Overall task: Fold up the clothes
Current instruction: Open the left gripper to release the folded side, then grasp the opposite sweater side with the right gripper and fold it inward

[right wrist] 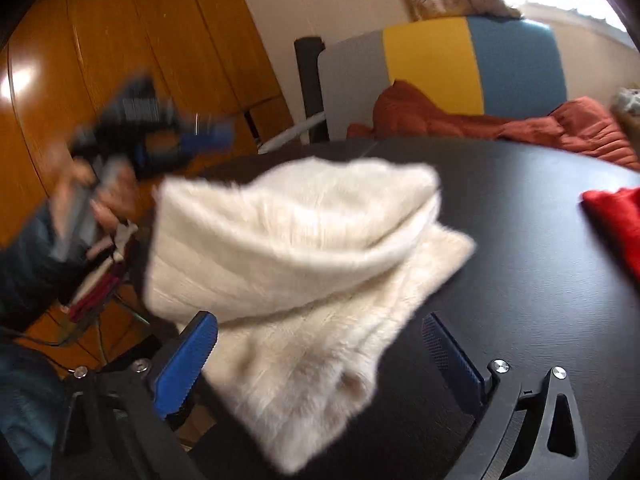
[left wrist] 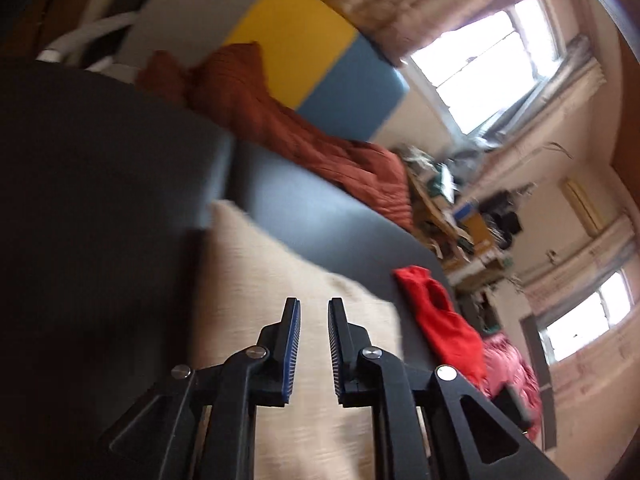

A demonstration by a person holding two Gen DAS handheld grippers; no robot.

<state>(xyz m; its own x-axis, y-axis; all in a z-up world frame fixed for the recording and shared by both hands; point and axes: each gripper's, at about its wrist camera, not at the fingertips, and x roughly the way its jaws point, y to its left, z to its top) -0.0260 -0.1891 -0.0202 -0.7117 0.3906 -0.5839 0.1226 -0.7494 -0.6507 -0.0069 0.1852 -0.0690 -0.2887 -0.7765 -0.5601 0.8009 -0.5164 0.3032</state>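
Our right tool (right wrist: 320, 354) gapes wide and empty over the cream knit (right wrist: 296, 248) folded on the desk (right wrist: 520, 220); our left tool (left wrist: 314, 308), nearly closed, holds nothing. Soft, light, floppy: pinch a corner.

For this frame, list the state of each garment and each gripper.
Cream knitted garment: folded over itself, lying on the dark table, held by neither gripper.
Red garment: unfolded, lying at the table's edge.
Left gripper: jaws a narrow gap apart, nothing between them.
Right gripper: jaws wide open, pads clear of the cream garment.
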